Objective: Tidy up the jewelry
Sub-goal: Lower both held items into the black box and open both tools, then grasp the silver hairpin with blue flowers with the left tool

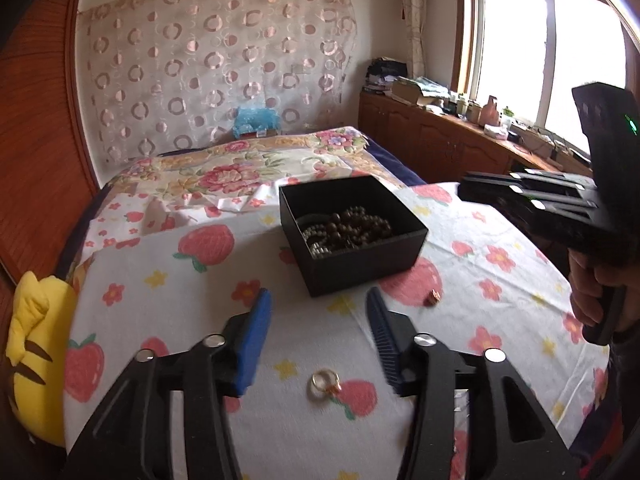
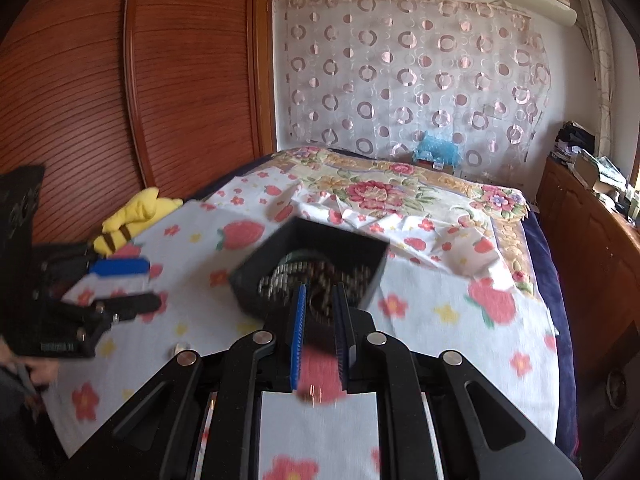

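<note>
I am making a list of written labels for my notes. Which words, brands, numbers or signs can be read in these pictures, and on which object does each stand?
No text can be read in either view.
The black rectangular jewelry box shows no label.
The small packages under the blue crinkled bag by the curtain: print too small to read.
The cluttered items on the wooden cabinet: too small and blurred to read.

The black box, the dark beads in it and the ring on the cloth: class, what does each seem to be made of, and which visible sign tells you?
Black box: probably matte cardboard, with thin straight walls and no shine.
Dark beads: perhaps polished wood, being round, brown and faintly glossy.
Ring: metal, gold-coloured with bright glints; whether it is real gold cannot be told.
</note>
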The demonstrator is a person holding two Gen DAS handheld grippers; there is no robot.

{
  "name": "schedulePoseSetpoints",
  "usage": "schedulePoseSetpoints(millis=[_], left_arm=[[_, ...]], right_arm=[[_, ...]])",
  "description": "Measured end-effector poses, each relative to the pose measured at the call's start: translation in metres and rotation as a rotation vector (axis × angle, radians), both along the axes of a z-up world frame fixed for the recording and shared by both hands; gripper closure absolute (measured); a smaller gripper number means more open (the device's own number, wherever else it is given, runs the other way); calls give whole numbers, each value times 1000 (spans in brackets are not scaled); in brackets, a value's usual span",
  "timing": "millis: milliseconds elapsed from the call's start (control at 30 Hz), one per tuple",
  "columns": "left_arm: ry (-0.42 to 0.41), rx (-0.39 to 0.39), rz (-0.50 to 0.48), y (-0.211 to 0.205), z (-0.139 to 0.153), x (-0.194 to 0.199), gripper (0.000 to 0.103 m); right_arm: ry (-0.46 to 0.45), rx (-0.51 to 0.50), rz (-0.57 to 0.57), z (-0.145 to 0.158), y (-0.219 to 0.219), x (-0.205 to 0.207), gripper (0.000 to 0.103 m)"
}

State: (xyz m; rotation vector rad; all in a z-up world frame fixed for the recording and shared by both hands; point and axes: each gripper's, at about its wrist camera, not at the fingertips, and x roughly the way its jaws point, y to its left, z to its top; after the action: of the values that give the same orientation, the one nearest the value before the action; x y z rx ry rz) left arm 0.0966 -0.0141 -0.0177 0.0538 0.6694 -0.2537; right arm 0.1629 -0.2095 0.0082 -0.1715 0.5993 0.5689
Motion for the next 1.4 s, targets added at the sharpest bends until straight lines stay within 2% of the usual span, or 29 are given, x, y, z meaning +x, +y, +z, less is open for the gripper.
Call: schedulePoseSetpoints(millis=[100, 167, 300, 600, 900, 1067, 1133, 1200, 1400], left_arm=[[-8, -3, 0, 0, -2, -11, 31], [-6, 3, 3, -2, -5, -16, 21], [5, 15, 6, -4, -12, -24, 11], [20, 17, 4, -6, -28, -41, 10], [90, -6, -50, -20, -43, -51, 10], [120, -25, -87, -30, -49, -53, 10], [129, -36, -97, -34, -51, -51, 12], [153, -51, -107, -37, -54, -50, 28], [202, -67, -136, -46, -63, -51, 50]], right_arm=[[24, 0, -12, -11, -12, -18, 85], [30, -2, -21, -17, -19, -26, 79], [48, -4, -52, -32, -30, -43, 68], [92, -14, -92, -68, -44, -76, 47], [131, -14, -106, -84, -44, -91, 43], [122, -64, -101, -91, -39, -98, 43], [109, -74, -99, -91, -38, -100, 43], [105, -76, -96, -91, -38, -101, 43], [113, -72, -97, -92, -39, -100, 43]])
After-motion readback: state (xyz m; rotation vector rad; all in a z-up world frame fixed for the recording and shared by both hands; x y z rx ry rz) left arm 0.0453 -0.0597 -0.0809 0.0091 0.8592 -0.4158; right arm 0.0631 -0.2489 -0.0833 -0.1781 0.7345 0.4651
